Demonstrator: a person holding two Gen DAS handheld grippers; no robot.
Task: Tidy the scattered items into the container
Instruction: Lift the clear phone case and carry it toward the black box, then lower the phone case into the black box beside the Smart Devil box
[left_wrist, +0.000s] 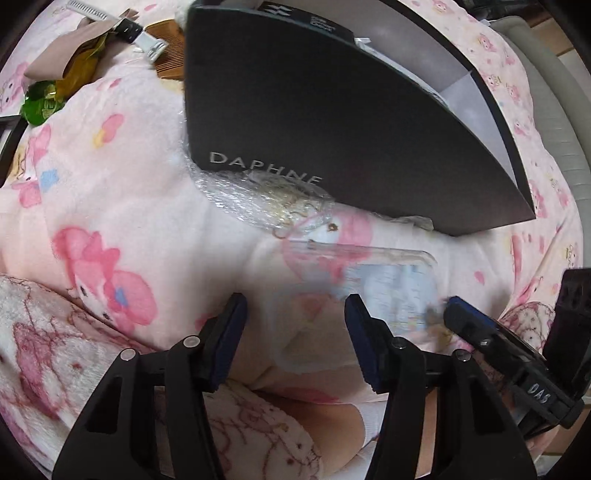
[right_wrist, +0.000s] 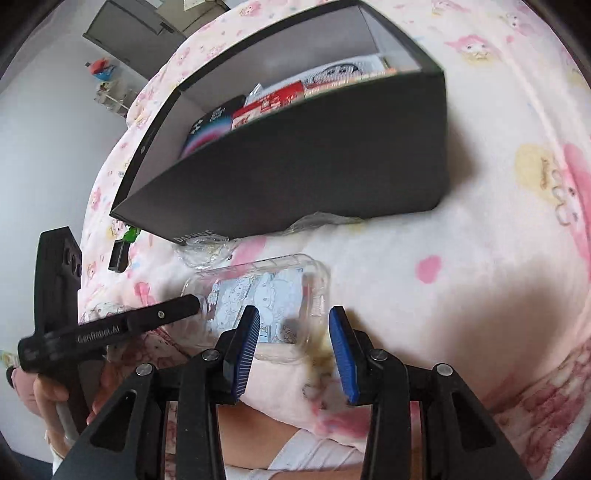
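Note:
A black DAPHNE box (left_wrist: 317, 122) (right_wrist: 295, 162) stands open on the pink blanket, with several packets and cards inside (right_wrist: 273, 99). A clear phone case with a blue cartoon print (right_wrist: 258, 302) (left_wrist: 391, 284) lies flat in front of it. My right gripper (right_wrist: 293, 332) is open, its fingers straddling the case's near end. My left gripper (left_wrist: 295, 317) is open and empty just left of the case. The left gripper's finger (right_wrist: 166, 314) touches the case's left edge in the right wrist view. Crumpled clear wrap (left_wrist: 255, 199) lies against the box front.
At the far left lie a green wrapper (left_wrist: 44, 99), a beige pouch (left_wrist: 70, 48), a wooden comb (left_wrist: 171, 48) and a white clip tool (left_wrist: 144, 37). The soft pink blanket (right_wrist: 480, 240) covers the bed. A wall and a shelf (right_wrist: 107, 85) are beyond.

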